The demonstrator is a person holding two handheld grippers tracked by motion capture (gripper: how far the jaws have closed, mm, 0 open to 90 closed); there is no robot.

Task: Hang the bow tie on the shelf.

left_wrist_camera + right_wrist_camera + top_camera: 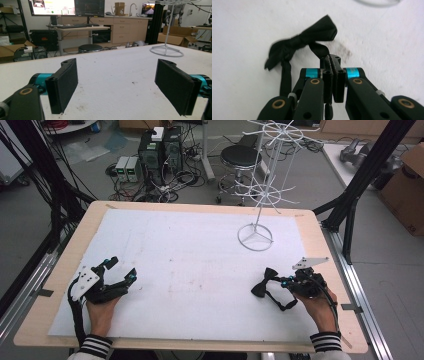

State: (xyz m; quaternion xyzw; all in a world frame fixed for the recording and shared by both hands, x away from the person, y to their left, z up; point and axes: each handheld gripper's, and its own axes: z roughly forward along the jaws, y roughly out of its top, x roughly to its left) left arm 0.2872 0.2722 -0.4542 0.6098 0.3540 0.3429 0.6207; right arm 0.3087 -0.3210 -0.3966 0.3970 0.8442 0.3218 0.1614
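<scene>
High view: right gripper [286,282] clamped on a strap of the black bow tie [263,283], at the near right of the table [200,207].
Left gripper [121,269] rests at the near left, jaws spread wide and empty. White wire rack [264,180] stands far right, well apart from both grippers.

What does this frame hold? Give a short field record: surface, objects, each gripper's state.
surface: white mat on a wooden table
stand: white wire rack, upright, far right, nothing hung on it
bow tie: black bow tie, near right, on the mat
left gripper: open, holding nothing
right gripper: shut on the bow tie's strap
</scene>
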